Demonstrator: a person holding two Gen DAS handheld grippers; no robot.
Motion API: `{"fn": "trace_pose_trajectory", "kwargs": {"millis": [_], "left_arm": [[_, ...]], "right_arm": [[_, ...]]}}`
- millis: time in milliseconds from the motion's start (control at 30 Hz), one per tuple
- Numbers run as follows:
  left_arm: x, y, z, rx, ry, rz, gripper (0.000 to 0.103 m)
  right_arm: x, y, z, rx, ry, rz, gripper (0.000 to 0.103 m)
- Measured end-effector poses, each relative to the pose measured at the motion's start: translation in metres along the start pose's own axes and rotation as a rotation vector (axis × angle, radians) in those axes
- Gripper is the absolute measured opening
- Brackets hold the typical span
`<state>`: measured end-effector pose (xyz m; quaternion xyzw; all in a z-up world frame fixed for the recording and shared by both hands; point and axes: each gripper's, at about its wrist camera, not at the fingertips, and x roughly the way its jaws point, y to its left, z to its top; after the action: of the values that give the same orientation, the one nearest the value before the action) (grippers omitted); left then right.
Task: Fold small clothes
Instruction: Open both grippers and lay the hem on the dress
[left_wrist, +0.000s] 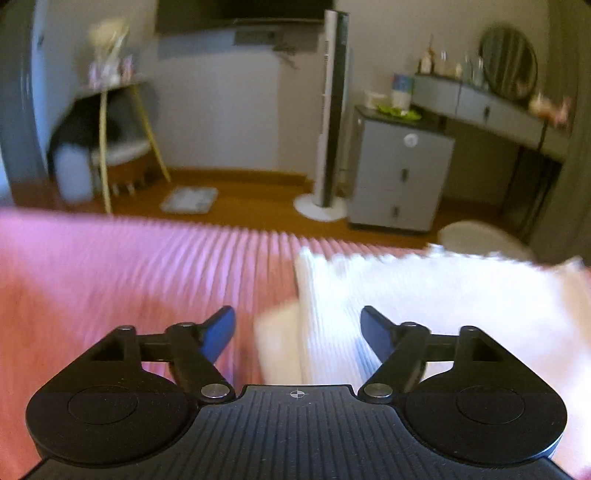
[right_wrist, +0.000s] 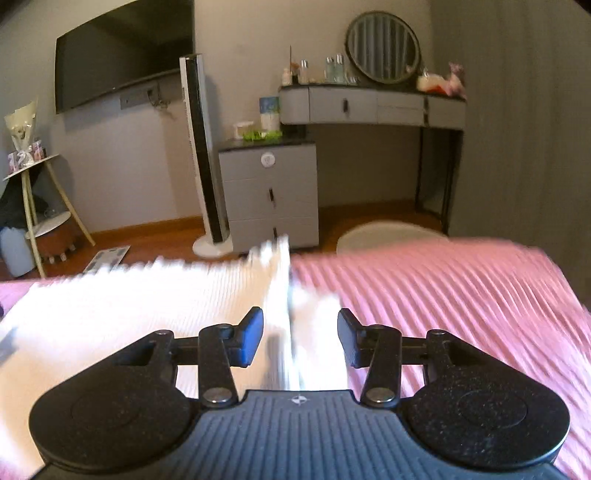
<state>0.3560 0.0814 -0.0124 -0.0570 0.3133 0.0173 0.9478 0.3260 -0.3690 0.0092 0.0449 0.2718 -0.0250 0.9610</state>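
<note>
I have both grippers out over the pink bedspread (left_wrist: 110, 273), with the white ribbed garment (left_wrist: 424, 295) spread flat on it. On my left wrist view, the left gripper (left_wrist: 297, 328) stands with its jaws wide apart and nothing between them; its left finger hangs over bare pink cover, its right finger over the white cloth. The garment's left edge runs just ahead of the gap, and a paler flap of it sticks out toward the pink side near the jaws.

On my right wrist view, the right gripper (right_wrist: 300, 338) is also spread open and grips nothing. A raised ridge or fold of the white ribbed garment (right_wrist: 110, 314) runs straight between its fingers, away toward the far edge of the bed. The cloth is blurred here, so I cannot tell whether the fingers touch it. The garment lies mostly to the left of this gripper, pink bedspread (right_wrist: 461, 295) to the right.

Beyond the bed I see a tall tower fan (right_wrist: 201, 155), a grey drawer cabinet (right_wrist: 269, 192) and a dressing table (right_wrist: 369, 105) with a round mirror (right_wrist: 383, 47).
</note>
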Motion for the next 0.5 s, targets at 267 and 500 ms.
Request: {"fn": "trace_pose_trajectory", "kwargs": {"millis": [267,500], "left_arm": [[-0.034,0.016,-0.060,0.044,0.163,0.031,0.091],[-0.086,0.018,-0.043,0.011,0.165,-0.022,0.088]], "right_arm": [[-0.034,-0.011,-0.041,-0.012,0.119,-0.187,0.058],[-0.115,0.020,-0.002,0.067,0.041,-0.135,0.058]]}}
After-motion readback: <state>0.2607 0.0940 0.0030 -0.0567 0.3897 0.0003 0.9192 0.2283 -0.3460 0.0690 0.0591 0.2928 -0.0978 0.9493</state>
